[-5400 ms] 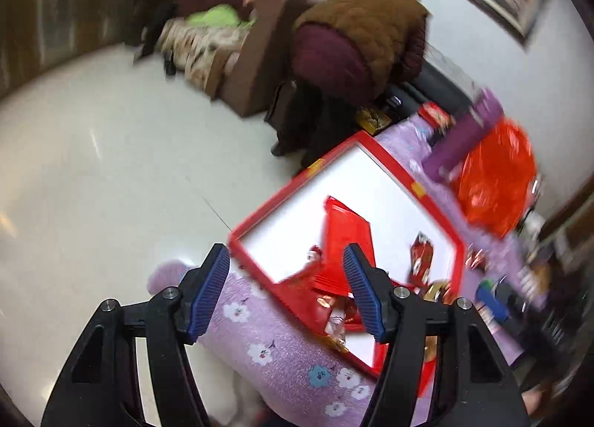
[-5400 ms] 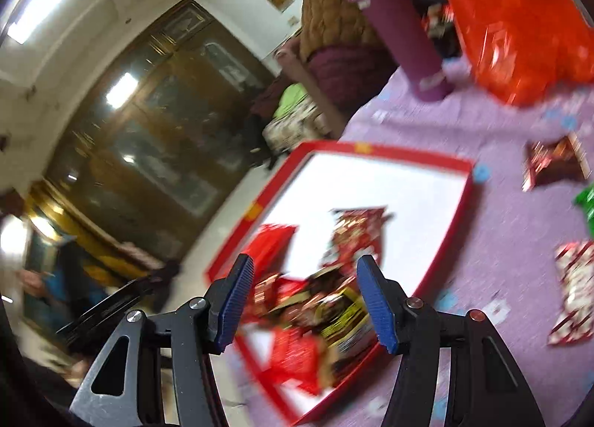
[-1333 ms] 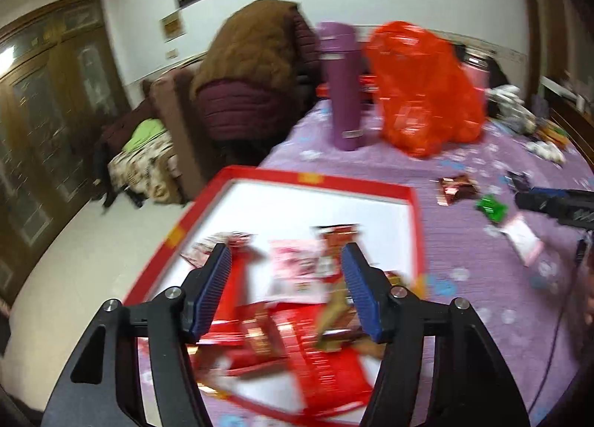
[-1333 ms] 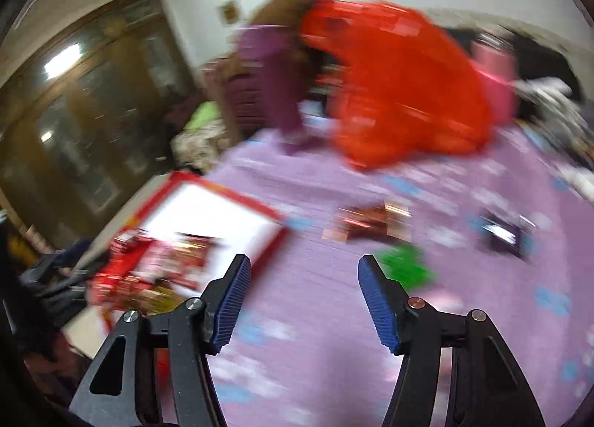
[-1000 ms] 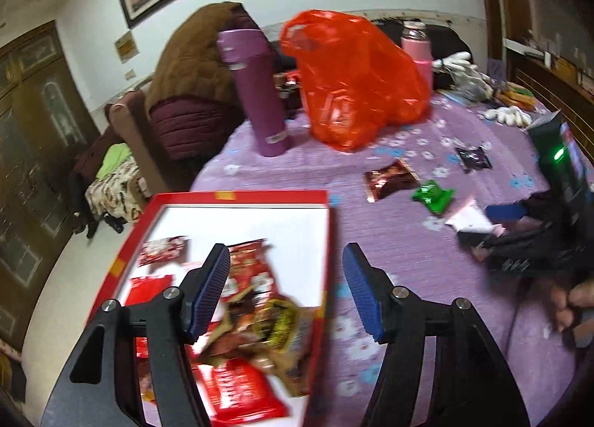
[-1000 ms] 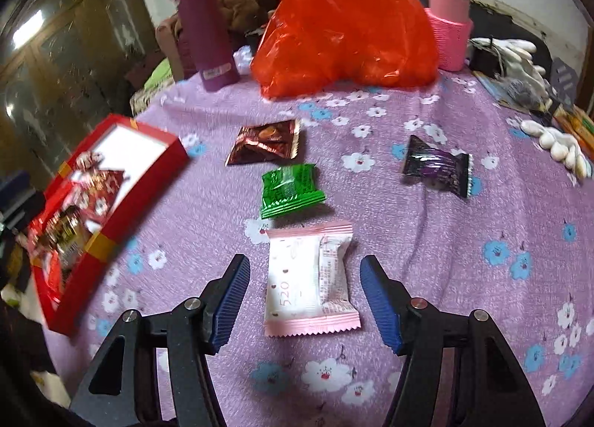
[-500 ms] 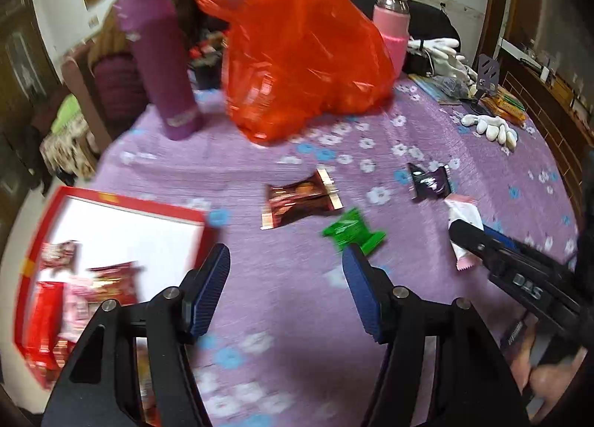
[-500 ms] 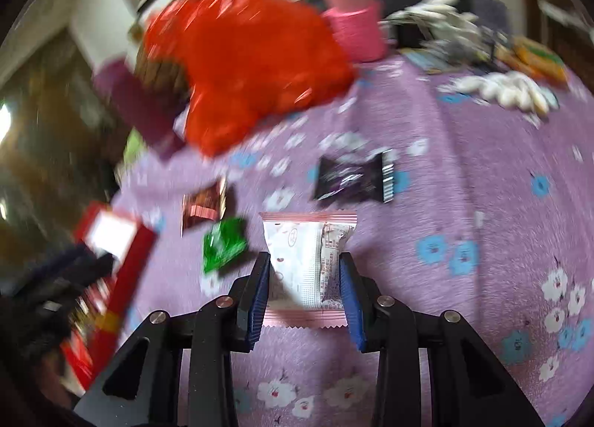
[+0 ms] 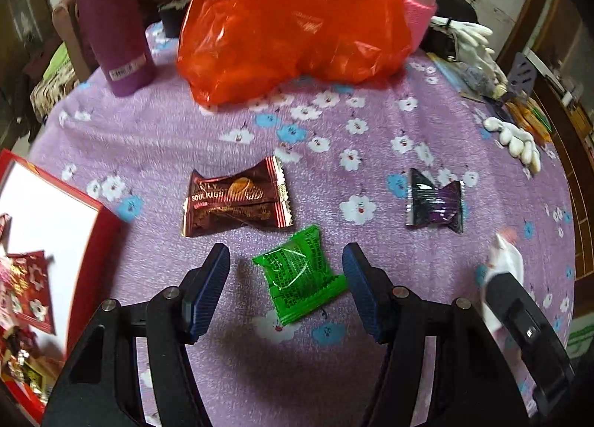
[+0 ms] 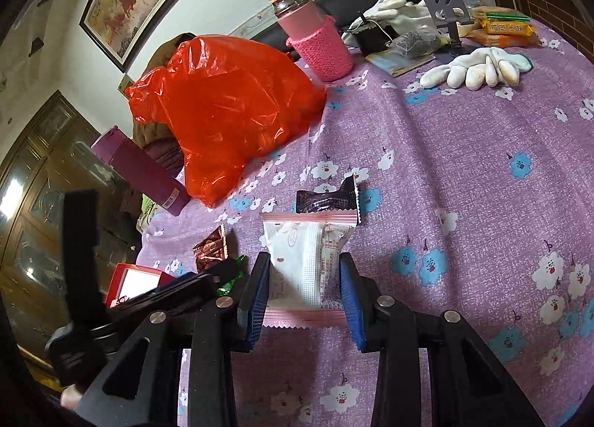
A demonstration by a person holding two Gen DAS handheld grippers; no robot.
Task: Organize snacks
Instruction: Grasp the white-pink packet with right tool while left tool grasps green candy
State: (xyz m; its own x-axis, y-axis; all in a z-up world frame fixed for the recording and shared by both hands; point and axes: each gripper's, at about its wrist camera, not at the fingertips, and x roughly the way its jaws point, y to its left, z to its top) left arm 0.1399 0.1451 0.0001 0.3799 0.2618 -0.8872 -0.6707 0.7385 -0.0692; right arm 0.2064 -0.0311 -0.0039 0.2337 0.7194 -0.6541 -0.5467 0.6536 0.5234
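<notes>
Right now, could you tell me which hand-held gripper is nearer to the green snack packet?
Left. The left hand-held gripper straddles the green snack packet, open. The right hand-held gripper is off to its right, shut on the white-and-pink packet.

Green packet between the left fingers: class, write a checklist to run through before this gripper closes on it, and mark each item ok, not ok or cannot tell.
1. Left gripper open: ok.
2. Green packet between its fingers, neither pad touching: ok.
3. Brown packet outside the fingers: ok.
4. Fingers low enough to pinch the packet: cannot tell.
5. Right gripper shut on the white packet, apart from the green one: ok.
6. Room in the red box: ok, bare white floor shows.
</notes>
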